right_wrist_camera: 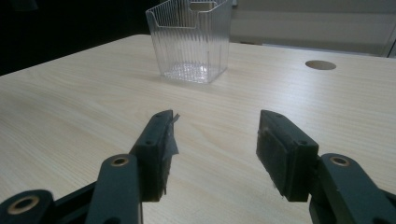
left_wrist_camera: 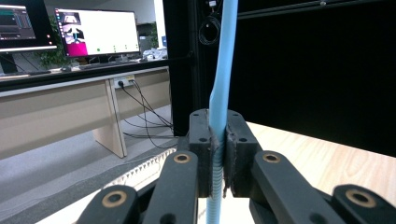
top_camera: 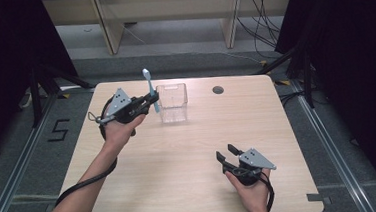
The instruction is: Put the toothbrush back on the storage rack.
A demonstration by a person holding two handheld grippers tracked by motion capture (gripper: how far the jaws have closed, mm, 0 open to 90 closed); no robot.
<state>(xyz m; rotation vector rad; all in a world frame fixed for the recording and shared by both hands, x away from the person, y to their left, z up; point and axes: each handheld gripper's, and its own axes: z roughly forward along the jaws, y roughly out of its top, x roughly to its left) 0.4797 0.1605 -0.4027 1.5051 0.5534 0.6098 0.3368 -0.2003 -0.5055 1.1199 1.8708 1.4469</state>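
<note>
Right gripper: nearest the camera, low over the table, jaws spread wide and holding nothing.
Left gripper: jaws clamped on a light-blue toothbrush, held upright, brush head up.
Clear plastic bin: just beside the toothbrush, apparently empty.
Likely step: lowering the toothbrush into the bin.
Advice: centre it over the opening, clear the near rim, then release.

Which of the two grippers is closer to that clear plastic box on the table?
The left. The left gripper holds a blue toothbrush upright just beside the clear box, at its left edge. The right gripper rests open near the table's front, well apart from it.
</note>
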